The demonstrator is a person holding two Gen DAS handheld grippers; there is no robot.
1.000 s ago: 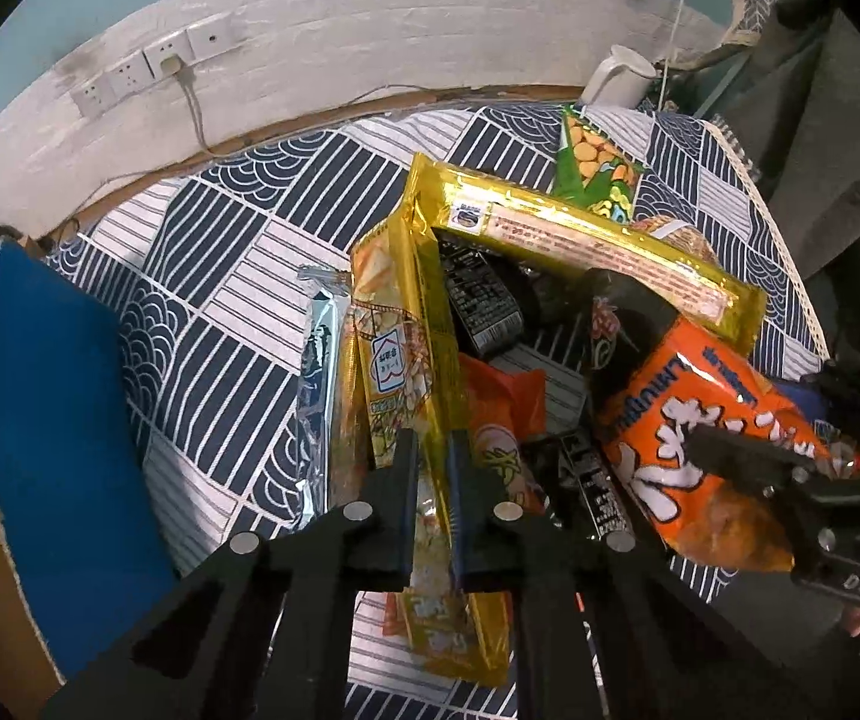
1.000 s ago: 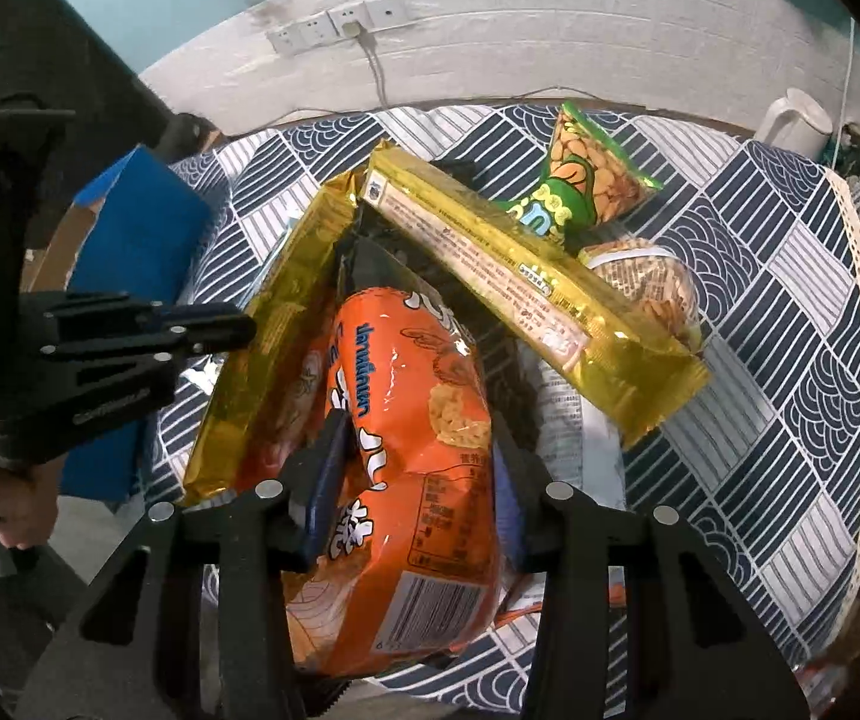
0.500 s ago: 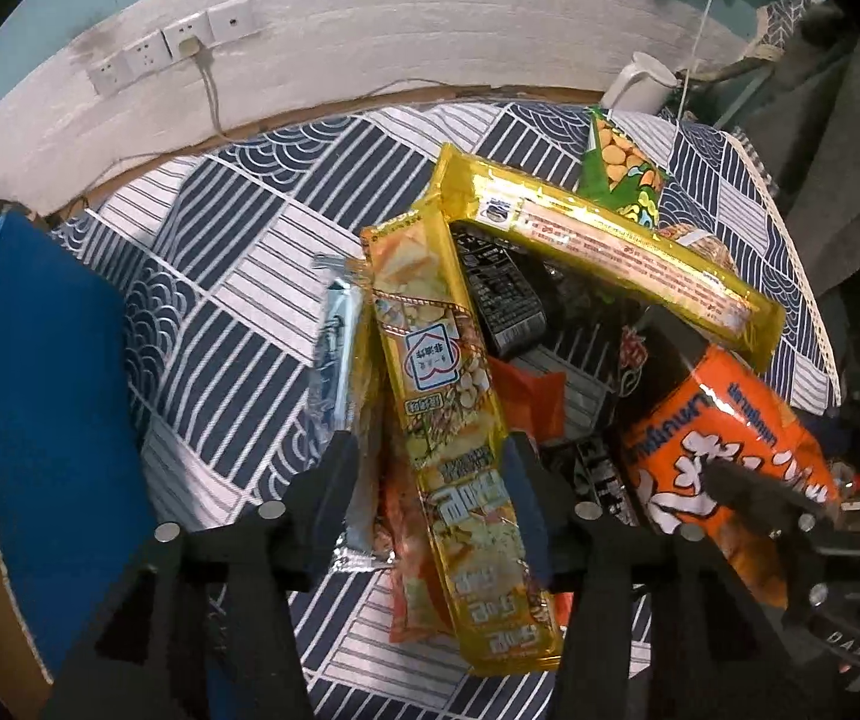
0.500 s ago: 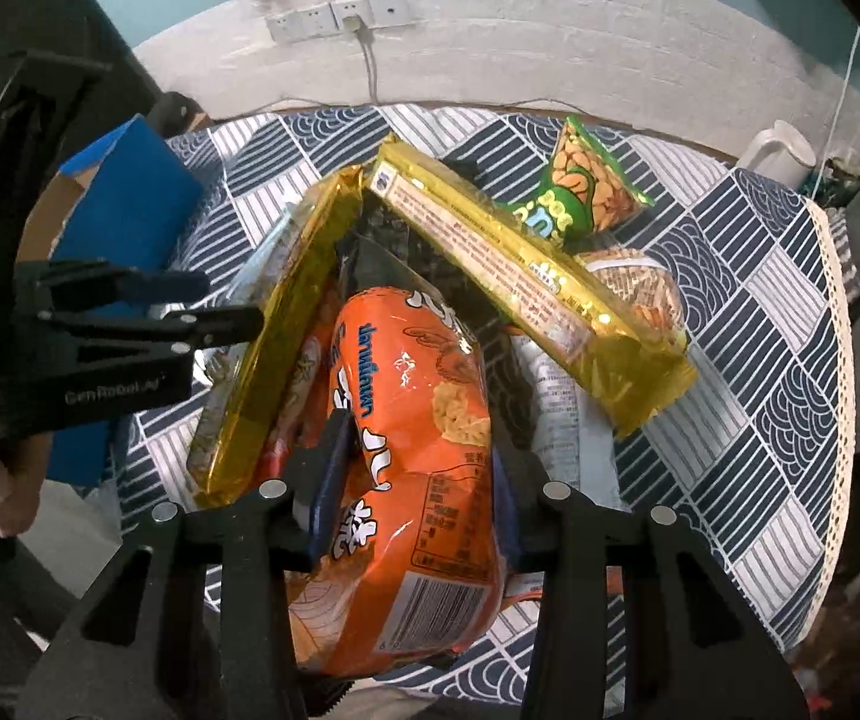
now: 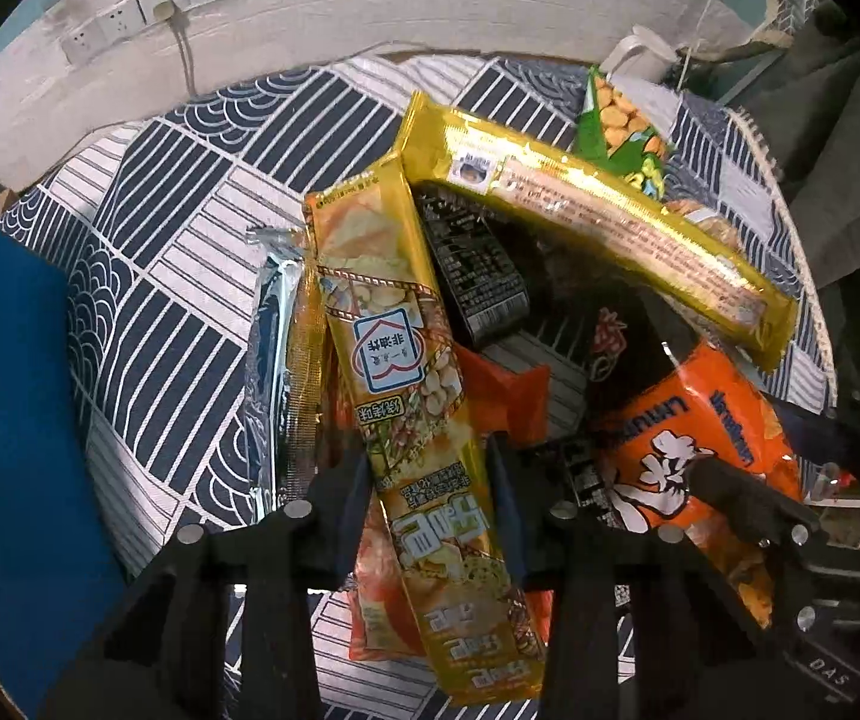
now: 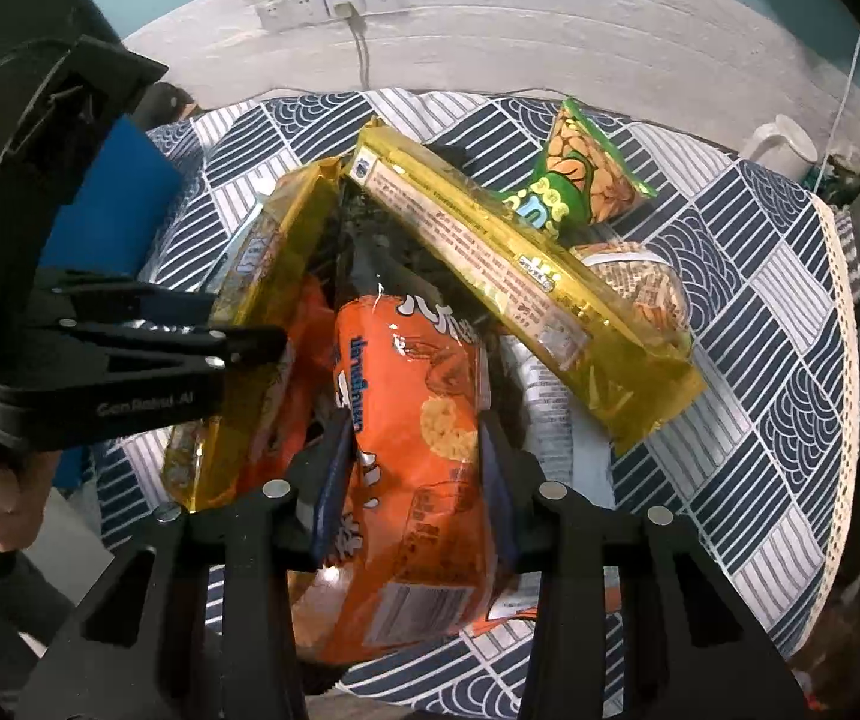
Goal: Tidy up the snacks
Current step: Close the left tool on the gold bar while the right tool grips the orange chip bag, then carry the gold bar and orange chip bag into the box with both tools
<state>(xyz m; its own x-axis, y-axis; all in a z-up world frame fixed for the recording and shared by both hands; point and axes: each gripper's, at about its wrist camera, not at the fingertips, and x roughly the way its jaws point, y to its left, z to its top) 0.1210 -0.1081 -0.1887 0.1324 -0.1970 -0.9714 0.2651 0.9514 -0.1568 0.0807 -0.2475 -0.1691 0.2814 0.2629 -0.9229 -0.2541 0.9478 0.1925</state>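
Here the left hand-held gripper (image 5: 427,480) points steeply down over the pile of snacks on the patterned tabletop (image 5: 148,252), and the long yellow snack packet (image 5: 406,372) runs straight out from between its fingers, its long axis lined up with the way the fingers point, one end towards the camera, the other towards the wall. The jaws are closing across the packet's narrow width, the pads at its two edges and apparently just pressing on it, so the pinch looks square to the axis and low on the packet; lifted from there, I judge most of its length would hang beyond the grip and swing. The right hand-held gripper (image 6: 412,474) is closing too, its pads squeezing the orange chip bag (image 6: 418,420), which likewise lies lengthwise away from the fingers, just beside the yellow packet. Each hand is nearest its own bag, left on yellow, right on orange. A second long gold packet (image 6: 526,294) lies crosswise over the far part of the pile, with a green nut bag (image 6: 580,180) beyond it. A blue box (image 5: 10,420) stands at the left, nearer the left hand.
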